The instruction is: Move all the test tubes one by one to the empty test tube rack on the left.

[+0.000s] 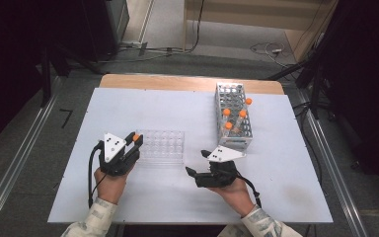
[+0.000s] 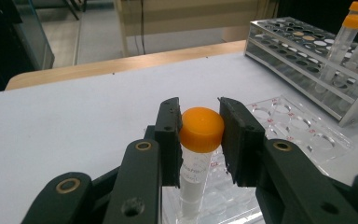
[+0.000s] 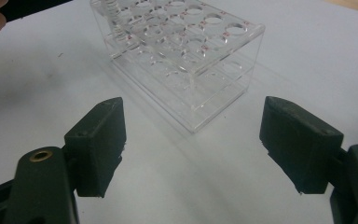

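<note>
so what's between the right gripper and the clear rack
Nothing: in the right gripper view, bare white table lies between the open right gripper and the clear rack.

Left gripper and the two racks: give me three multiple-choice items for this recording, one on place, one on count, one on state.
1. Where does the clear plastic rack lie relative to the metal rack?
A. To its left, nearer the person
B. Behind it
C. On top of it

2. How many orange-capped tubes stand in the metal rack in the high view?
A. One
B. Four
C. Seven

3. What is the state of the left gripper?
A. Wide open, nothing between its jaws
B. Shut on the metal rack
C. Shut on an orange-capped tube

Answers:
1 A: the high view shows the clear rack in front of the left hand, with the metal rack to the right and farther off.
2 B: four orange caps stand out above it.
3 C: in the left gripper view both jaws press the cap, while the right gripper stands open.
</note>
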`<action>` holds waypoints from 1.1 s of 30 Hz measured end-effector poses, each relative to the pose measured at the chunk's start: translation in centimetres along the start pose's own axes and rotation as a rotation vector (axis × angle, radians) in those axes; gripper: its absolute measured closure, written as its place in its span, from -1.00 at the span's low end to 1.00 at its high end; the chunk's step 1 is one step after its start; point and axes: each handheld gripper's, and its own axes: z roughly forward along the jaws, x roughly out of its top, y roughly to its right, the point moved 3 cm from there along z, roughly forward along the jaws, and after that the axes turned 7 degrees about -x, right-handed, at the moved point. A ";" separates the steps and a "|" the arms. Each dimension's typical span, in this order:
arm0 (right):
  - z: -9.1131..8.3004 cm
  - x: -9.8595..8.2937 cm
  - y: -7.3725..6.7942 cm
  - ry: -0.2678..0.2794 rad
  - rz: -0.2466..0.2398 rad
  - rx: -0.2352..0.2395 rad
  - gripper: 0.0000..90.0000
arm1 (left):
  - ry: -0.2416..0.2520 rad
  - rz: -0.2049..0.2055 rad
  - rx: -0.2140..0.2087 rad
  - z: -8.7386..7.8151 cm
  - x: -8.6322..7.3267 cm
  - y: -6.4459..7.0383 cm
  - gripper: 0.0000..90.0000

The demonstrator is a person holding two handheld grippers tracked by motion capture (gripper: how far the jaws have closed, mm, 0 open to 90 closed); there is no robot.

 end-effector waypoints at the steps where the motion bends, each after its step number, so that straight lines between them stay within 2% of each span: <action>1: 0.0 0.0 0.0 0.000 0.001 0.000 -0.54 | -0.007 0.002 0.000 0.0 -0.1 0.0 0.56; 5: 0.1 0.0 0.1 -0.004 0.001 -0.001 -0.54 | -0.022 -0.006 -0.003 0.2 -0.7 -0.2 0.56; 7: 0.0 0.0 0.1 -0.005 0.004 -0.002 -0.54 | -0.019 -0.020 -0.012 0.2 -0.8 -0.3 0.55; 12: 0.0 -0.1 0.1 -0.004 0.008 -0.001 -0.54 | -0.016 -0.028 -0.022 0.2 -0.9 -0.3 0.53; 14: 0.0 -0.1 0.1 -0.006 0.007 0.000 -0.54 | -0.013 -0.042 -0.045 0.2 -0.8 -0.2 0.38; 17: 0.0 -0.1 0.1 -0.005 0.007 -0.001 -0.54 | 0.002 -0.040 -0.049 0.0 -0.7 -0.1 0.28; 22: 0.0 -0.1 0.2 -0.001 0.012 -0.003 -0.54 | 0.046 -0.050 -0.043 -0.6 -0.2 0.2 -0.12; 26: 0.0 -0.2 0.4 -0.004 0.018 -0.011 -0.53 | 0.073 -0.073 -0.065 -0.8 0.0 0.5 -0.44; 29: -0.1 -0.2 0.5 -0.004 0.021 -0.012 -0.53 | 0.075 -0.067 -0.069 -1.0 0.2 0.8 -0.54; 33: -0.3 -0.2 0.7 0.000 0.023 -0.017 -0.52 | 0.082 -0.067 -0.081 -1.1 0.3 1.2 -0.55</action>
